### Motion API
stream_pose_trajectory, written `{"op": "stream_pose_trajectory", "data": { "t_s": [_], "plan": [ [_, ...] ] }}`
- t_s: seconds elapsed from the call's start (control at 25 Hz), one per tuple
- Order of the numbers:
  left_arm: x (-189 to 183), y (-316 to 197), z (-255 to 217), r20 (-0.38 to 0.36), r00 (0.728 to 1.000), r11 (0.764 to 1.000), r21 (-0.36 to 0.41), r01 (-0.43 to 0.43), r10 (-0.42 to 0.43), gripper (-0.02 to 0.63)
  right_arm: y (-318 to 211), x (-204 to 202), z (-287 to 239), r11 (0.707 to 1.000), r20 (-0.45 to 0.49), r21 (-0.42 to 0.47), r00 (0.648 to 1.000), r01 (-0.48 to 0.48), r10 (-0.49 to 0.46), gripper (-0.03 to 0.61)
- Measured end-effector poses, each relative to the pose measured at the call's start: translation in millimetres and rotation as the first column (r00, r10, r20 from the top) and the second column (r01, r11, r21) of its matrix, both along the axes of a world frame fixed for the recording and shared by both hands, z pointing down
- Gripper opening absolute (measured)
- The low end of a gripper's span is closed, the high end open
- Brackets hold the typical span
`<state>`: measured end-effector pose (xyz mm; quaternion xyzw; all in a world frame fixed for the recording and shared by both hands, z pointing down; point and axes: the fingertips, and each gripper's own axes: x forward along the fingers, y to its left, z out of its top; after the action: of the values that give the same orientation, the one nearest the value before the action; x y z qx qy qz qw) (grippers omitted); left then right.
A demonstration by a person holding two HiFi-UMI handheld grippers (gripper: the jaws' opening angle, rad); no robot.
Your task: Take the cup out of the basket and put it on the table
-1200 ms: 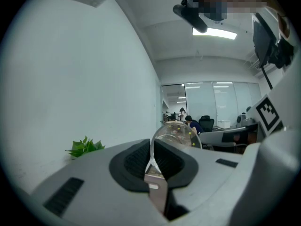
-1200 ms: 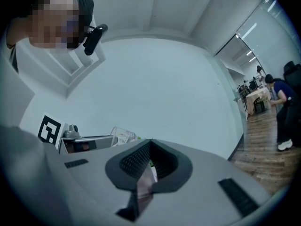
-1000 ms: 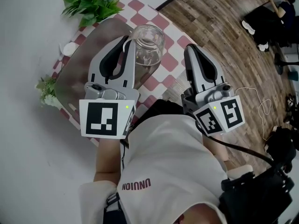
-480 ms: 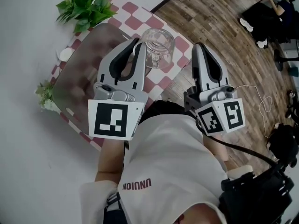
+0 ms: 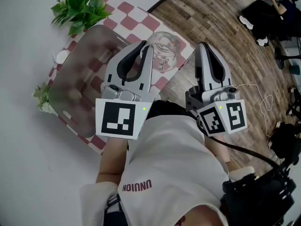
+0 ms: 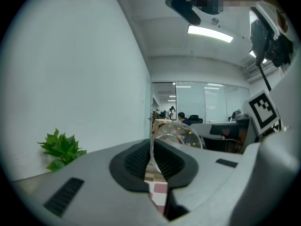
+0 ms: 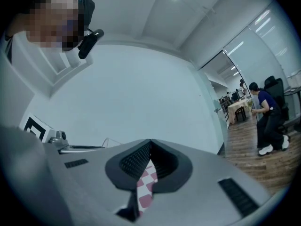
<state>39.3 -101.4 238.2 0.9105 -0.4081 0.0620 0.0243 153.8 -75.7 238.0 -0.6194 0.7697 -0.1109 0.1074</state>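
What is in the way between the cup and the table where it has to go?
Nothing that I can see. The left gripper is shut on the rim of the cup and holds it out of the basket, over a bare patch of the checkered table near its edge.

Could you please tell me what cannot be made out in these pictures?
Cup base: head view, partly covered by the left gripper, so contact with the table is unclear.
Cup's lower body: left gripper view, hidden behind the jaws.
Distant people: left gripper view, too small.
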Motion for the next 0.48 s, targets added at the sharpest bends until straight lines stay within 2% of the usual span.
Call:
{"op": "stream_pose_trajectory", "data": {
  "t_s": [0.24,0.48],
  "plan": [
    [18.6,3.3,8.9,-0.002,1.000,1.000,-0.009,-0.024,0.024,0.034,2.4,15.5,1.2,1.000,-0.001,-0.007,1.000,-0.024,0.024,0.017],
    [31.9,4.4,27.8,0.018,0.999,0.998,-0.059,-0.039,0.040,0.034,6.0,27.5,6.2,0.999,0.002,-0.026,0.999,-0.040,0.040,0.017]
  ]
}}
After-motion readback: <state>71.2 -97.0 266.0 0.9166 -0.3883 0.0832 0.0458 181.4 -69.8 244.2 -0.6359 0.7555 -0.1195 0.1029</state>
